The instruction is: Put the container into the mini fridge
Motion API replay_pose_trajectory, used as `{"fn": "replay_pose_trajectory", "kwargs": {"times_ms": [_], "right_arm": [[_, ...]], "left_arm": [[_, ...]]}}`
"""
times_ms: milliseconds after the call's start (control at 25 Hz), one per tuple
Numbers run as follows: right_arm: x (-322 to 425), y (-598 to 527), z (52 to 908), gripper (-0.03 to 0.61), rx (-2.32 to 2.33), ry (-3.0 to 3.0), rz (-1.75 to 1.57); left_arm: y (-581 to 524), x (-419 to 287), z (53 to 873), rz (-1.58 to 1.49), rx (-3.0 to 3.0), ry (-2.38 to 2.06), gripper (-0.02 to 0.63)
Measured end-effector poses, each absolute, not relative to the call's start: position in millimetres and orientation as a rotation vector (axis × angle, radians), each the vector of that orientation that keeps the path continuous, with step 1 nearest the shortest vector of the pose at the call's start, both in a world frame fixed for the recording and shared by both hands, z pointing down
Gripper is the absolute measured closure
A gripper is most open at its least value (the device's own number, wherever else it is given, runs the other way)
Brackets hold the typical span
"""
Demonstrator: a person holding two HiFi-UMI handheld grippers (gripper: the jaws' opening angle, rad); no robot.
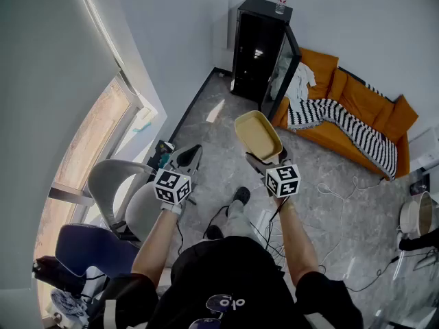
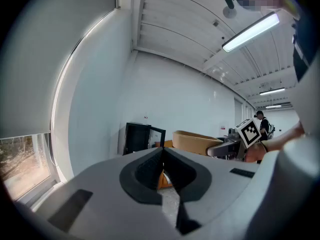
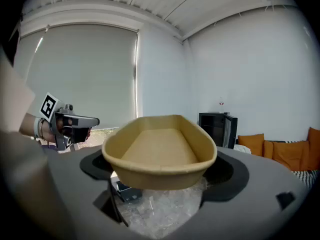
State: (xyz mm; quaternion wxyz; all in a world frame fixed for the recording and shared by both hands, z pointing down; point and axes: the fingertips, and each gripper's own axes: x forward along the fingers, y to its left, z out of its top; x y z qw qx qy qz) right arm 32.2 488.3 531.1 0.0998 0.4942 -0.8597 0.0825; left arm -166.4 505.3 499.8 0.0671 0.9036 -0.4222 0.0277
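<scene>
A tan oval container (image 1: 257,134) is held up in the air, with my right gripper (image 1: 265,158) shut on its near end, jaws wide around it. In the right gripper view the empty container (image 3: 160,151) fills the middle, above the right gripper (image 3: 160,180). The black mini fridge (image 1: 256,46) stands at the far wall with its door (image 1: 285,70) swung open; it also shows as a small fridge (image 3: 217,128) beyond the container. My left gripper (image 1: 187,157) is shut and empty, level with the right one. From the left gripper (image 2: 162,154) I see the container (image 2: 197,142) and the fridge (image 2: 137,138).
An orange sofa (image 1: 360,101) with a striped blanket stands right of the fridge. A bottle (image 1: 281,4) sits on the fridge top. Grey and blue chairs (image 1: 113,187) stand at my left by the window. Cables (image 1: 343,190) lie on the grey floor.
</scene>
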Motion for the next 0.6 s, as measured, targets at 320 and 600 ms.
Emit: {"fn": "replay_pose_trajectory", "kwargs": {"times_ms": [320,600], "right_arm": [[32,475,532,0.038,1.463,-2.535,0.255],[36,450,533,0.038,1.445,-2.533,0.268]], "left_arm": [[491,-167,501,0.079,2.718,-1.267,0.606],[465,-168,501,0.075,2.705,-1.281,0.606]]}}
